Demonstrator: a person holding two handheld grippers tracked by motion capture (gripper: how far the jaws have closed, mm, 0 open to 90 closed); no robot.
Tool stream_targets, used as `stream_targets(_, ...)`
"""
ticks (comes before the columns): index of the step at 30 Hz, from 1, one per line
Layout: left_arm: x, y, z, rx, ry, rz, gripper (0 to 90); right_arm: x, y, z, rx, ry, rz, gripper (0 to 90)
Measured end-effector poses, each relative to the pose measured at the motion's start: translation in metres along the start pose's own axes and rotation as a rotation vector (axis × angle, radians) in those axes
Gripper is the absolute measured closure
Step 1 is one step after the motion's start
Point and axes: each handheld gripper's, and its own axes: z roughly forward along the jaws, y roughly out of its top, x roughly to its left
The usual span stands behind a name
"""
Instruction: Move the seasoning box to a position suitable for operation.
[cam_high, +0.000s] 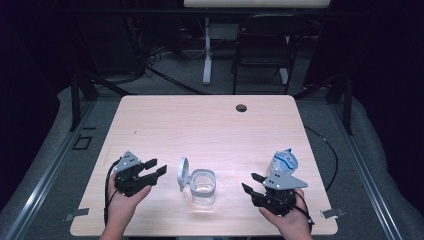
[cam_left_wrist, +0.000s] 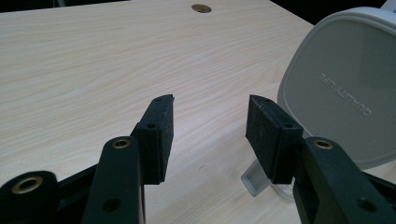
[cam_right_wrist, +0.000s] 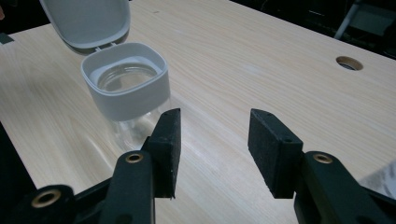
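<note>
A clear jar (cam_high: 203, 186) with a grey collar stands near the table's front middle, its hinged grey lid (cam_high: 183, 174) flipped up on the left side. The left gripper view has that lid (cam_left_wrist: 344, 88) close at the right. In the right gripper view the jar (cam_right_wrist: 126, 86) stands ahead to the left, apparently empty. My left gripper (cam_high: 154, 167) rests open left of the jar, with nothing between its jaws (cam_left_wrist: 210, 135). My right gripper (cam_high: 252, 182) is open to the right of the jar and holds nothing (cam_right_wrist: 215, 149). A crumpled clear plastic bag with blue print (cam_high: 282, 162) sits behind the right gripper.
The light wooden table (cam_high: 200, 125) has a round cable hole (cam_high: 241, 107) near its far edge. Beyond the table stand a chair (cam_high: 265, 45) and a white desk leg (cam_high: 207, 50) on grey floor. Dark frame posts flank the table.
</note>
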Motion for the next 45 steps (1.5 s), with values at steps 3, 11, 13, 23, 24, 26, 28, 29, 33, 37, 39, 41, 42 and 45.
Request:
stream_targets(3, 0.000, 0.000, 0.000, 0.000, 0.002, -0.001, 51.9, -0.004, -0.008, -0.006, 0.003, -0.015, 0.012, 54.4)
stream_targets(11, 0.001, -0.001, -0.001, -0.005, 0.011, -0.010, 51.7, -0.015, -0.026, -0.011, 0.001, -0.061, 0.050, 53.0)
stream_targets(13, 0.002, -0.001, -0.002, -0.006, 0.013, -0.011, 51.7, -0.018, -0.030, -0.010, 0.000, -0.069, 0.047, 53.0)
stream_targets(23, 0.003, 0.000, -0.003, -0.009, 0.017, -0.015, 51.7, -0.026, -0.046, -0.019, -0.014, -0.071, 0.099, 53.0)
stream_targets(24, 0.003, 0.000, -0.003, -0.009, 0.017, -0.015, 51.7, -0.026, -0.046, -0.019, -0.014, -0.071, 0.099, 53.0)
stream_targets(26, 0.004, 0.000, -0.003, -0.011, 0.016, -0.016, 51.7, -0.033, -0.052, -0.023, -0.018, -0.071, 0.130, 53.0)
stream_targets(28, 0.004, 0.000, -0.003, -0.012, 0.015, -0.018, 51.7, -0.034, -0.053, -0.025, -0.009, -0.068, 0.133, 53.0)
stream_targets(29, 0.004, 0.000, -0.003, -0.012, 0.016, -0.019, 51.7, -0.037, -0.055, -0.027, -0.003, -0.072, 0.139, 53.0)
stream_targets(33, 0.004, 0.001, -0.003, -0.013, 0.014, -0.018, 51.7, -0.040, -0.060, -0.034, 0.006, -0.089, 0.150, 52.5)
stream_targets(37, 0.004, 0.001, -0.002, -0.012, 0.014, -0.018, 51.7, -0.045, -0.065, -0.040, 0.014, -0.114, 0.159, 52.5)
stream_targets(39, 0.004, 0.002, -0.002, -0.012, 0.014, -0.018, 51.7, -0.048, -0.068, -0.043, 0.011, -0.134, 0.178, 52.4)
stream_targets(41, 0.004, 0.002, -0.001, -0.014, 0.013, -0.018, 51.7, -0.049, -0.070, -0.043, 0.013, -0.151, 0.180, 51.5)
stream_targets(42, 0.004, 0.002, -0.001, -0.014, 0.013, -0.020, 51.7, -0.049, -0.070, -0.043, 0.013, -0.151, 0.180, 51.5)
stream_targets(45, 0.004, 0.002, -0.001, -0.014, 0.012, -0.020, 51.7, -0.053, -0.074, -0.042, 0.020, -0.201, 0.188, 46.6)
